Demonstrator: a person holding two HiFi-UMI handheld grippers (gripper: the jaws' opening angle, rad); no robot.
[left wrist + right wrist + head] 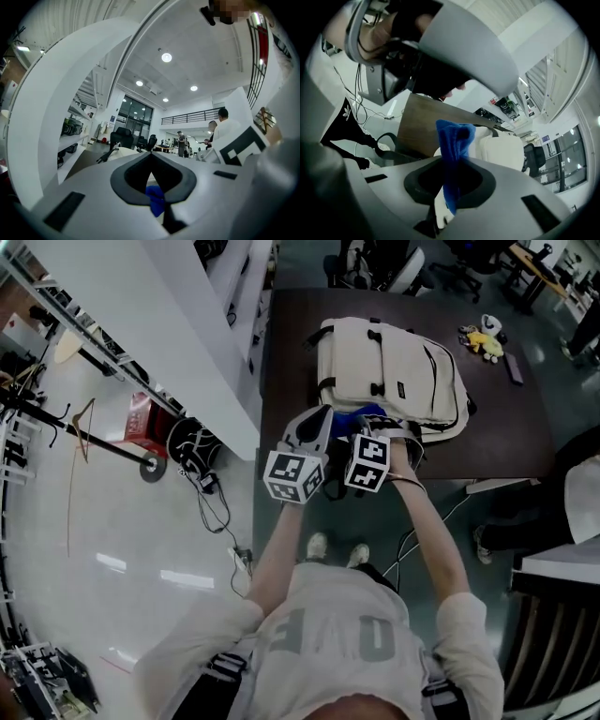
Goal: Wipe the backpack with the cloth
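Backpack [389,371]: cream, laid flat on the dark table [291,334], black straps and buckles uppermost, near end toward the person. Cloth [454,140]: blue, bunched, held in the air just short of the backpack's near end, apparently not yet touching the fabric. Right gripper [380,432]: closed on the cloth, with a thick fold standing up between the jaws. Left gripper [317,423]: jaws together, pinching a small blue corner of the same cloth. Both held close side by side above the table's near edge.

Step in hand, by judgement: readying the cloth, wiping not yet begun.

Next move, by judgement: calls for releasing one gripper or spreading the cloth into a flatter pad, then lowering it onto the top panel and drawing it along between the straps. Risk of snagging on a buckle, or of dragging the light bag across the table if pressed hard.
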